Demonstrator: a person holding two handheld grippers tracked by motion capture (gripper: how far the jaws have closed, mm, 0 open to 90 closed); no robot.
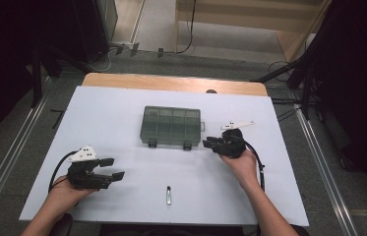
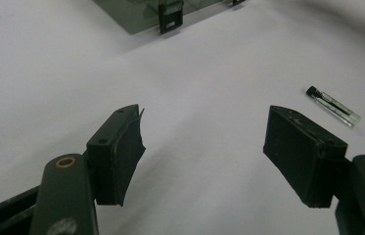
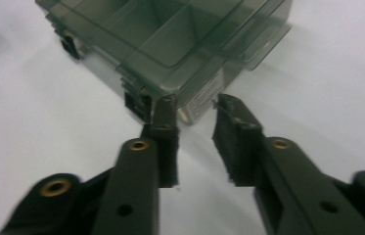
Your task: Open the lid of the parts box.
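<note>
White sheet covers the table (image 1: 122,105), and nearest the person, at 6 o'clock on it, lies a small clear glass vial w/ a black cap (image 1: 168,195), loose and untouched. Left gripper (image 1: 114,168) sits at approx 8 o'clock, held low over the sheet, jaws spread wide w/ nothing between them; in the left gripper view the vial (image 2: 333,105) lies off beyond its one jaw, well apart. Right gripper (image 1: 209,143) is at 3 o'clock, tips right up at the near right corner of the smoky green transparent plastic compartment box (image 1: 171,126), which sits closed at the centre, two dark latches on its near edge. In the right gripper view the jaws are narrowed to a slim gap, w/ the box corner (image 3: 197,100) and its label just ahead of the gap; one tip looks to touch the corner by the latch, but I can't tell if the pads actually pinch anything, so I read it as not gripping yet. Risk from here, imo: the box is light and unbraced, so a push at one corner would likely slide or spin it on the smooth sheet instead of popping a latch. Jaws closing off-centre could skid off the slick plastic. Left gripper is too far off to steady it.
</note>
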